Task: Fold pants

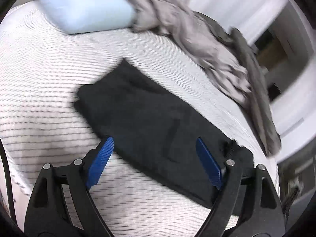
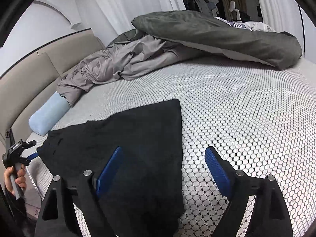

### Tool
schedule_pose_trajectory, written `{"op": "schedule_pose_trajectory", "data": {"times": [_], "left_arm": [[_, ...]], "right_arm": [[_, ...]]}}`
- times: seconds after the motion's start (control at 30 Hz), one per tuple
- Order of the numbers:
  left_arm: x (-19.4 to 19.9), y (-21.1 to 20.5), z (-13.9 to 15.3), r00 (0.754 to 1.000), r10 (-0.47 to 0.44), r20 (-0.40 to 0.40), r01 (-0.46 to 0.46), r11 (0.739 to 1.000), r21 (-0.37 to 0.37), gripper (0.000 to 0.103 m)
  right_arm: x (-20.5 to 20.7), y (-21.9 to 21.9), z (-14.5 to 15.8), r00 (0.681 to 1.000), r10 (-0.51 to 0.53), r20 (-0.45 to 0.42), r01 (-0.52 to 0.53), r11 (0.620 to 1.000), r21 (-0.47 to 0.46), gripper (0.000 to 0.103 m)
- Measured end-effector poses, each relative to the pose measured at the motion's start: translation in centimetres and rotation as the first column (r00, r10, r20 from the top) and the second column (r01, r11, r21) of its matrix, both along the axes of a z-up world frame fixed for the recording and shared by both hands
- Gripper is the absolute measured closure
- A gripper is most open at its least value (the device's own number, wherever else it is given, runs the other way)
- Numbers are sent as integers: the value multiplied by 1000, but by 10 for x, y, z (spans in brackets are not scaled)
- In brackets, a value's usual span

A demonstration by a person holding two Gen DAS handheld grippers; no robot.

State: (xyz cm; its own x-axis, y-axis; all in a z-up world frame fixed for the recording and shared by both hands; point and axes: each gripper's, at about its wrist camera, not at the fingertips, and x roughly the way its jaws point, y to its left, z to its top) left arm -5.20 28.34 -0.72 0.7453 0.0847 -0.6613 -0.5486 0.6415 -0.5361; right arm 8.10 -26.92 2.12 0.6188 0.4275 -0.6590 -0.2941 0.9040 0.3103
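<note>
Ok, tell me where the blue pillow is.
In the right wrist view, the blue pillow lies far left against the headboard, beside the crumpled grey sheet.

Both grippers [image 1: 155, 143] [image 2: 165, 152] wide apart, unladen

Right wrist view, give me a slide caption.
Open right gripper poised over folded black pants on a honeycomb-patterned mattress.

The bed [image 2: 246, 118] has a honeycomb-patterned surface. Lying directly on it: black pants [image 2: 126, 138], a light-blue pillow [image 2: 47, 116], and a crumpled grey duvet [image 2: 197, 37].
</note>
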Motion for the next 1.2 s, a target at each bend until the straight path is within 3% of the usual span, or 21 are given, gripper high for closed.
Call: {"op": "schedule_pose_trajectory", "data": {"times": [0.17,0.23,0.3,0.33,0.37,0.43,0.53,0.63,0.73,0.8,0.9,0.93,0.97,1.0,1.03,1.07,1.13,1.2], "left_arm": [[-1,34,-36,999,7,-38,-11,994,-109,20],[12,44,-47,998,35,-48,-41,991,-126,28],[25,53,-49,996,67,-65,-74,991,-114,54],[33,57,-51,995,75,-69,-82,991,-110,84],[40,57,-51,993,88,-78,-96,990,-100,97],[42,50,-40,991,118,-63,-120,992,-34,100],[54,18,2,996,85,-31,-79,984,159,101],[61,-25,42,999,-17,51,4,968,250,101],[81,-93,81,975,-193,112,146,932,332,101],[99,-155,101,928,-351,127,280,878,388,101],[122,-235,106,827,-550,118,465,785,409,98],[131,-263,99,771,-628,108,547,738,395,90],[141,-294,86,691,-717,91,650,672,356,68],[147,-315,74,623,-779,71,726,609,318,57],[154,-335,56,563,-825,48,787,553,275,49],[159,-351,36,527,-849,16,821,515,247,49],[162,-364,13,505,-862,-43,848,487,208,49],[160,-360,8,478,-878,-35,868,465,174,49]], "right_arm": [[16,13,-13,1000,13,-4,-13,999,-37,16],[14,18,-12,1000,26,7,-25,999,-38,16],[7,18,-12,999,37,12,-37,999,-38,16],[4,17,-13,999,41,13,-40,998,-38,16],[3,19,-13,999,47,15,-46,998,-37,16],[-3,17,-13,998,56,21,-55,998,-41,16],[-8,14,-11,997,63,35,-61,996,-58,16],[-7,10,-6,997,56,44,-53,997,-53,16],[-6,6,-1,998,37,54,-34,999,-41,16],[-5,1,4,997,19,72,-17,999,-31,16],[-3,-11,9,996,-16,86,18,1000,-18,16],[-2,-16,9,996,-30,84,31,999,-17,16],[-1,-24,7,996,-52,79,53,998,-21,16],[0,-29,5,995,-65,74,67,997,-26,16],[1,-37,2,995,-83,63,85,996,-34,16],[2,-45,-1,994,-100,50,102,994,-42,16],[4,-58,-7,991,-135,19,136,989,-51,16],[5,-69,-12,989,-144,-16,144,989,-40,16]]}}
